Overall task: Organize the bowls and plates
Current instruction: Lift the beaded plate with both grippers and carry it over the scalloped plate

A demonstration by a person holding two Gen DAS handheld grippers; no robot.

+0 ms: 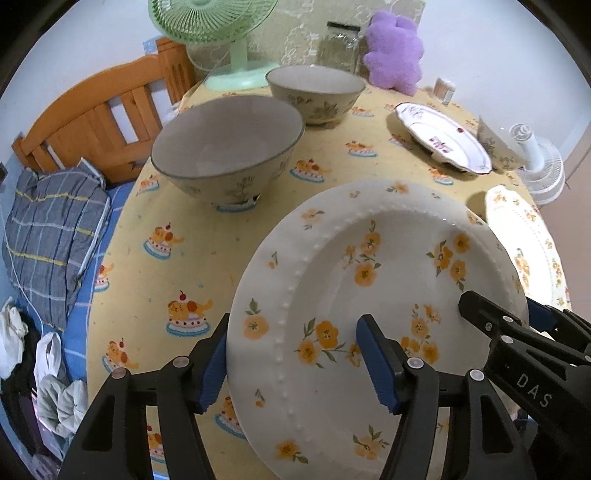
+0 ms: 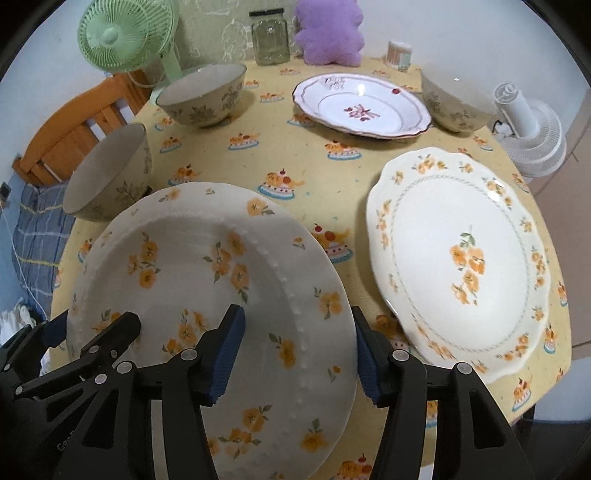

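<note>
Straddling opposite rims of the white beaded plate with orange flowers, the left gripper and right gripper stand half open, one pad above and one below the rim; whether they press I cannot tell. Shared holding probably keeps it balanced above the yellow cake-print tablecloth. A scalloped orange-flowered plate lies at three o'clock, a beige leaf-patterned bowl at eleven.

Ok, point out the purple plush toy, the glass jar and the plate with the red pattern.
purple plush toy point(image 2: 328, 33), right wrist view, body middle
glass jar point(image 2: 270, 38), right wrist view, front wall
plate with the red pattern point(image 2: 406, 110), right wrist view, inner rim
</note>
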